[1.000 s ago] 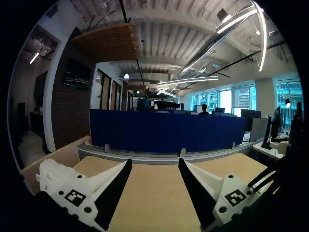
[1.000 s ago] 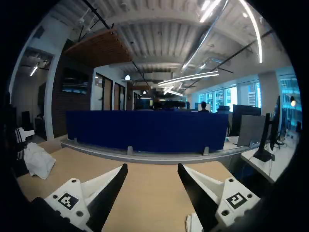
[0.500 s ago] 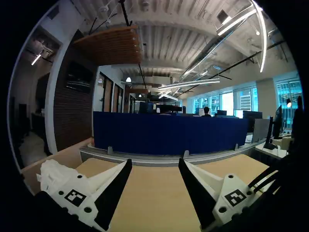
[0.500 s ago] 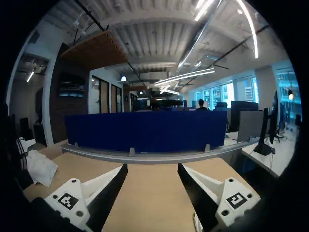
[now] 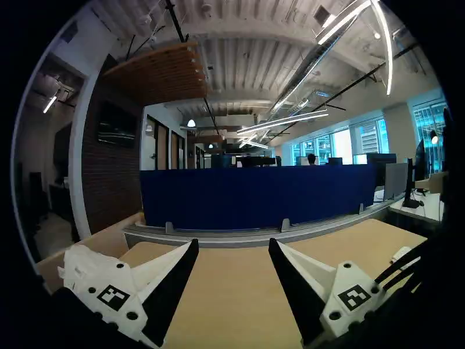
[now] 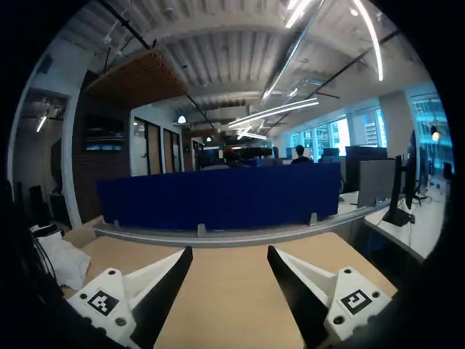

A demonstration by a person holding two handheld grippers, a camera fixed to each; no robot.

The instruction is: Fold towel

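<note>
My left claw (image 5: 232,243), white plastic with black inner pads, stood spread wide with nothing between its fingers, above the pale wooden tabletop (image 5: 232,302). My right claw (image 6: 229,250), of the same make, was spread just as wide and empty too, over that same tabletop. In the right gripper view the crumpled white cloth towel (image 6: 68,263) lay in a heap at the table's far left, well apart from my right fingers. A dark blue fabric partition (image 6: 221,198) ran along the table's far edge.
</note>
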